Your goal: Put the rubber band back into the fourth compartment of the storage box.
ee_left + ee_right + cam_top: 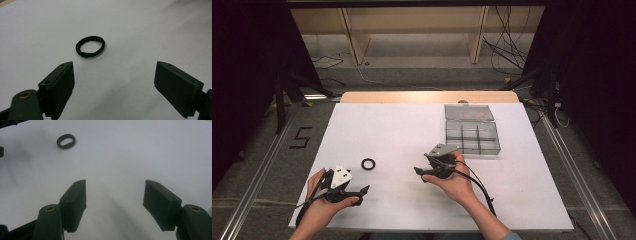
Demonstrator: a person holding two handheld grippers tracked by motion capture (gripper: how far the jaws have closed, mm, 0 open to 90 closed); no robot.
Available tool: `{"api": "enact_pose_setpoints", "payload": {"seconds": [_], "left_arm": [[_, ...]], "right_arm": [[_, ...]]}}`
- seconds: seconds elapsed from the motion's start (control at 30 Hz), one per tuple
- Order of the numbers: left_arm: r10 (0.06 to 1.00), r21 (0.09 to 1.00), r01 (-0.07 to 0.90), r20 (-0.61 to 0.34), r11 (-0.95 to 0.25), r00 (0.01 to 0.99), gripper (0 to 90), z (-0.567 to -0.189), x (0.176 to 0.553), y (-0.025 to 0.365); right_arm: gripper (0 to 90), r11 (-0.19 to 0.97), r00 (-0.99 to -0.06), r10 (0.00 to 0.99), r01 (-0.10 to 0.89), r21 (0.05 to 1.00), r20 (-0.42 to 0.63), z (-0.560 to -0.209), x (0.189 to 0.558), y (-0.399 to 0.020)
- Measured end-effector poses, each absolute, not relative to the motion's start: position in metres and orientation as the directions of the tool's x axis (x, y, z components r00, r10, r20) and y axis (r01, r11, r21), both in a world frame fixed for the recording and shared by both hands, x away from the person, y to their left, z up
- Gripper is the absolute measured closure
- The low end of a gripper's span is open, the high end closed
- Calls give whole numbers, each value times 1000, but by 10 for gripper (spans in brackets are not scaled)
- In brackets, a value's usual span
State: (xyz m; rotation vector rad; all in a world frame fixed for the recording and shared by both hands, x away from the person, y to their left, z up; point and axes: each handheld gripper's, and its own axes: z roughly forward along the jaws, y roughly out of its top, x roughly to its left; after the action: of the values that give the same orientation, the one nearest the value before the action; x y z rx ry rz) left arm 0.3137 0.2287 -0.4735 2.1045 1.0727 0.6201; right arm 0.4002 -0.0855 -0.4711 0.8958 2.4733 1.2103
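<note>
black elastic ring (90, 46) lies flat on white bench (387, 125), just beyond left gripper (113, 82), jaws apart, seemingly lined up for pickup. right gripper (113, 195) jaws apart, empty; compartment box (472, 135) far right.

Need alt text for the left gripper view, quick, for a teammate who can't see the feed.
A small black ring lies flat on the white table, just ahead of the left hand-held gripper. The gripper's two black jaws stand wide open at the bottom of the view, apart from the ring, with nothing between them.
</note>
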Motion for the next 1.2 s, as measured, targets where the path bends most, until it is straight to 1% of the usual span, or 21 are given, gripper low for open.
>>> {"api": "enact_pose_setpoints", "payload": {"seconds": [0.3, 0.57, 0.77, 1.07, 1.2], "left_arm": [[829, 750, 505, 102, -427, 549, 164, -474, 314, 228], [829, 750, 505, 102, -427, 549, 164, -474, 314, 228], [828, 750, 504, 104, -429, 550, 164, -474, 314, 229], [828, 750, 502, 106, -430, 550, 166, -474, 314, 229], [828, 750, 502, 106, -430, 550, 166, -474, 314, 229]], "right_arm": [[377, 503, -813, 580, 404, 764, 49, -479, 412, -39], [398, 519, -827, 558, 411, 749, 67, -485, 424, -6], [411, 520, -826, 558, 417, 746, 73, -486, 429, 10], [447, 535, -829, 557, 407, 740, 53, -486, 438, 30], [477, 540, -829, 556, 407, 737, 51, -487, 441, 38]]}}
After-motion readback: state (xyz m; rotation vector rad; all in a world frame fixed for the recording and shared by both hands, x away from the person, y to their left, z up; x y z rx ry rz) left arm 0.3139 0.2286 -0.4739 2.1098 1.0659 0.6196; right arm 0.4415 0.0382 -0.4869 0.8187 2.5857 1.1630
